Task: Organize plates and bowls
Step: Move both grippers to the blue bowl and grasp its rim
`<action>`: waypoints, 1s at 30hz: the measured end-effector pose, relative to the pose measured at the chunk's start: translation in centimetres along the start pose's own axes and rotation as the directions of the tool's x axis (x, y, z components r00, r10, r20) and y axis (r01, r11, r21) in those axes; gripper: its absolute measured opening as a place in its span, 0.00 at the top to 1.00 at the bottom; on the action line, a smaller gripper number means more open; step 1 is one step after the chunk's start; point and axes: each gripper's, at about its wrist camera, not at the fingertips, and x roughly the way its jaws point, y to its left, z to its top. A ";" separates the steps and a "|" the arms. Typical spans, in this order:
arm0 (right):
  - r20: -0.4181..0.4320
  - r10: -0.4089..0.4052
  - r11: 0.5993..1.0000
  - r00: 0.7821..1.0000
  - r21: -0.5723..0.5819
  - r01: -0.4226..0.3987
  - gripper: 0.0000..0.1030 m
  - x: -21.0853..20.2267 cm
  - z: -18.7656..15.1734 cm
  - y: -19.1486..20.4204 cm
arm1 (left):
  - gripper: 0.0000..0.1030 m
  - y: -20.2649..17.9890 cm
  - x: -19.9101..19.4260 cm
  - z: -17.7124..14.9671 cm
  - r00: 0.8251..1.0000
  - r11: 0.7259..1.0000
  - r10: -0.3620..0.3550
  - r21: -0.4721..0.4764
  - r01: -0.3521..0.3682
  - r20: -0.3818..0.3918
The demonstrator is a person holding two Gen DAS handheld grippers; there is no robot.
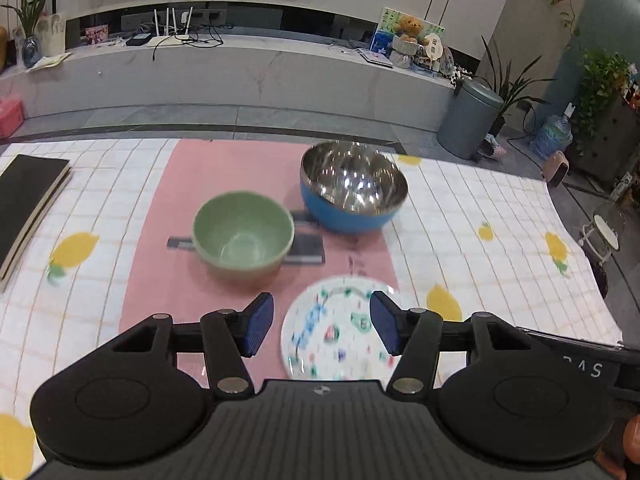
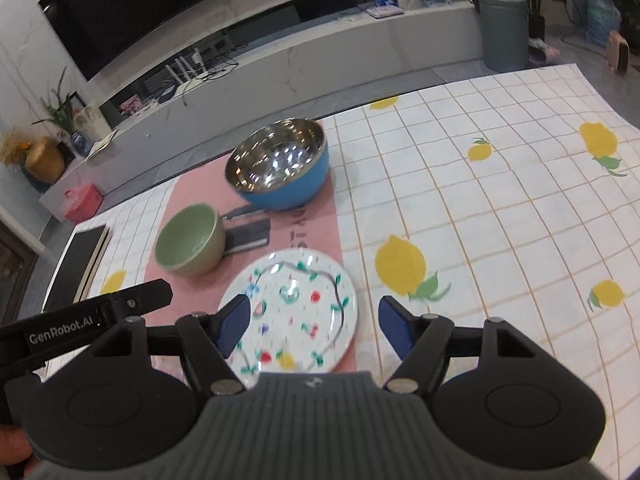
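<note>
A white plate (image 1: 340, 332) (image 2: 294, 312) with a coloured floral pattern lies flat on the pink runner (image 1: 160, 280) (image 2: 192, 292), nearest to me. Behind it sit a green bowl (image 1: 243, 233) (image 2: 190, 242) and a blue bowl with a shiny steel inside (image 1: 352, 188) (image 2: 280, 164). The green bowl rests on a small dark mat (image 1: 306, 246) (image 2: 250, 236). My left gripper (image 1: 322, 324) hovers above the plate, open, nothing between its blue pads. My right gripper (image 2: 314, 328) also hangs open above the plate's right half, touching nothing.
A dark book (image 1: 28, 204) (image 2: 86, 256) lies at the table's left edge. The lemon-print tablecloth (image 1: 500, 208) (image 2: 480, 200) stretches to the right. Beyond the far table edge are a low TV bench and a grey bin (image 1: 468, 120) (image 2: 502, 32).
</note>
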 end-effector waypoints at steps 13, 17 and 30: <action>-0.013 -0.010 0.986 1.000 0.165 0.012 0.27 7.3 7.3 -0.8 | 0.37 1.3 6.9 6.1 0.999 0.997 -0.029 -0.078 0.027 -0.028; 0.042 -0.006 0.982 0.999 0.188 -0.002 0.27 8.2 8.6 -0.5 | 0.37 0.7 7.5 7.4 1.000 0.999 -0.013 -0.037 0.013 0.006; 0.009 -0.020 0.968 1.000 0.252 0.017 0.28 13.8 9.8 -2.8 | 0.37 2.4 12.6 9.6 0.999 0.981 -0.042 -0.192 0.041 0.002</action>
